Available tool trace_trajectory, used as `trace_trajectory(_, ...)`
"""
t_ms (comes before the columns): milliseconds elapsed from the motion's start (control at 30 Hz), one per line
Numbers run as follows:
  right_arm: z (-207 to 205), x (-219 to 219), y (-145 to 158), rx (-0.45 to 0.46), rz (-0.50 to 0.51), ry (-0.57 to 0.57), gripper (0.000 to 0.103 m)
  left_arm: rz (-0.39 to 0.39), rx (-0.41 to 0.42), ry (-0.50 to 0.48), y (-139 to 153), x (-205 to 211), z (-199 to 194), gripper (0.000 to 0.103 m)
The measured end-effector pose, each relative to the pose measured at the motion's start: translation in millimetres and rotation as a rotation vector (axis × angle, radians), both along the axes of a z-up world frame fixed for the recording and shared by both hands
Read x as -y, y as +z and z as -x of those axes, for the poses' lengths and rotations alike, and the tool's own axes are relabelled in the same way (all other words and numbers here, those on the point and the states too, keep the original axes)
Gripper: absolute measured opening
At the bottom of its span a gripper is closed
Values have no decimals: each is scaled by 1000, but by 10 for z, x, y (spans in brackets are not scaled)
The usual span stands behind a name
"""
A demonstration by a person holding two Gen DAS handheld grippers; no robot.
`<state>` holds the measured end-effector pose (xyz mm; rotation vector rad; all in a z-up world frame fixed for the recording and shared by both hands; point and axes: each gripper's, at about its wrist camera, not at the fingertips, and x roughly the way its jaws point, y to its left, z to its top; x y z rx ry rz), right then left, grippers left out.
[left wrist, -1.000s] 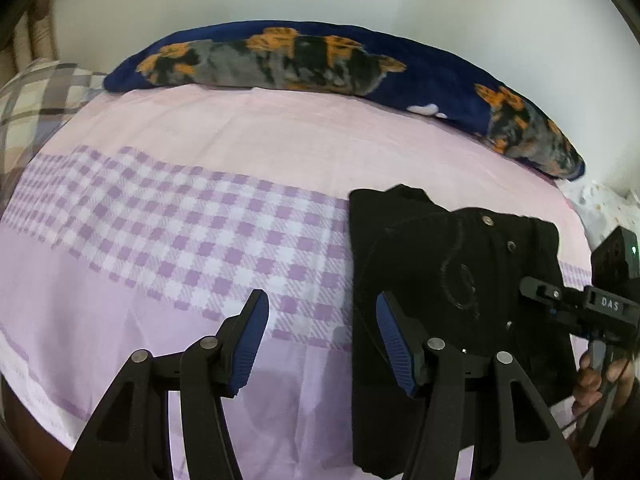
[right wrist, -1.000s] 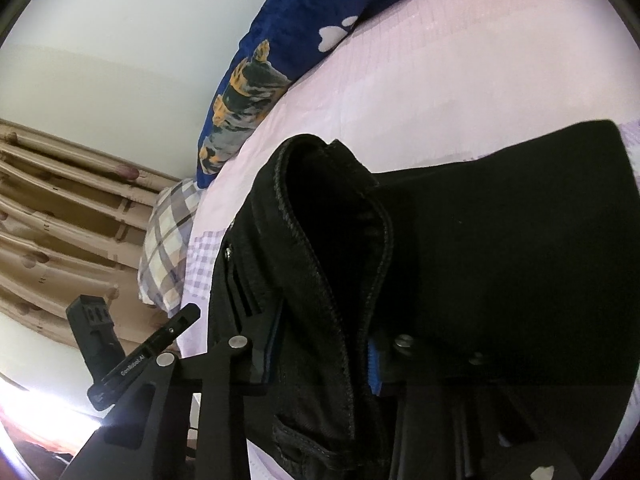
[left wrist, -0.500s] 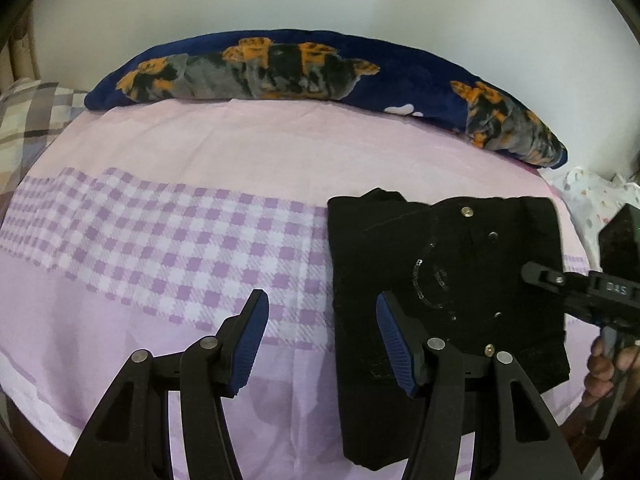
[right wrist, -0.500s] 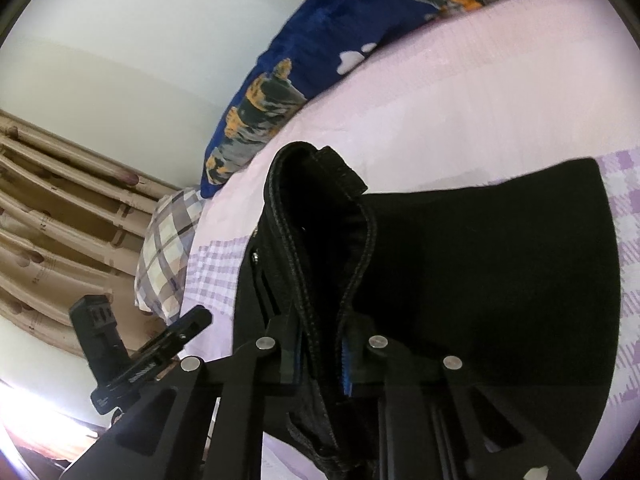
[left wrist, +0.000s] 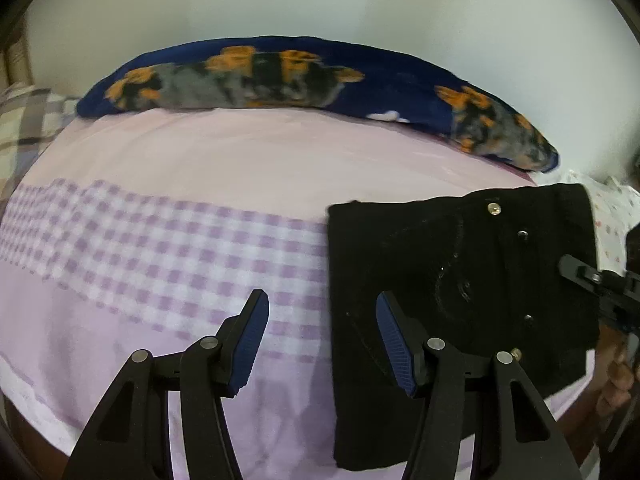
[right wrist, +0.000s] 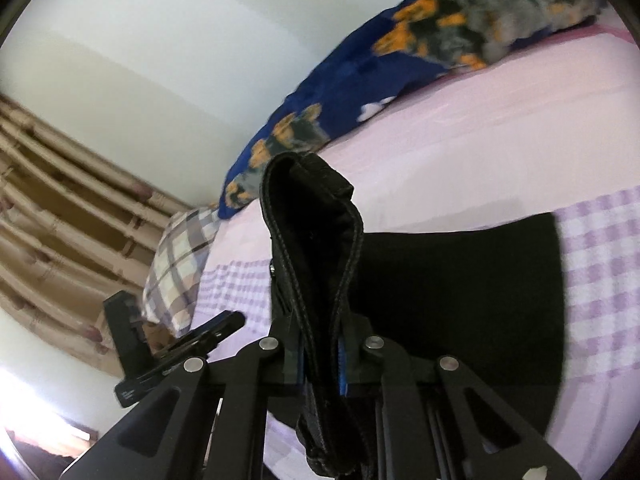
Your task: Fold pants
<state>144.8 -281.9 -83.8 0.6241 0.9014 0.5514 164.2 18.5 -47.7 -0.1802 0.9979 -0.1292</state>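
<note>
Though the pants (left wrist: 460,280) already lie as a compact black rectangle on the bed (left wrist: 240,168), the fold looks not quite finished: one thick edge is pinched and raised, so I judge a last tuck or carry remains.

Pants: near the bed's front edge, on the purple check band of the sheet (left wrist: 168,240), well short of the blue pillow (left wrist: 320,76) at the wall. Heavy dark denim, stitched seams, metal rivets, several layers deep.

Right gripper (right wrist: 320,364): jaws nearly closed, clamped on a bunched waistband fold standing up between the pads.

Left gripper (left wrist: 320,340): jaws about half open, empty, hanging over the sheet just beside the pants' left edge.

Sheet: smooth pink cotton. Plaid pillow (right wrist: 176,264) at the bed's far end.
</note>
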Motion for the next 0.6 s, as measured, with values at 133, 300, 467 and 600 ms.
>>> trace_trajectory(133,13,282,-161,-36,10,-79,11,-2,-2,-76,-14,267,-29,57)
trace_trajectory(300,38,577,-400,-75,48,-151,11,-16,-8,-163,-80,562,-40,57)
trace_trajectory(467,20,636,-620,-108,121,-156,11,-25,-50,-223,-261,781,-16,57)
trace_trajectory(600,10,666,-659,-122,127,-171,23,-47,-93,-268,-464,872,27,57)
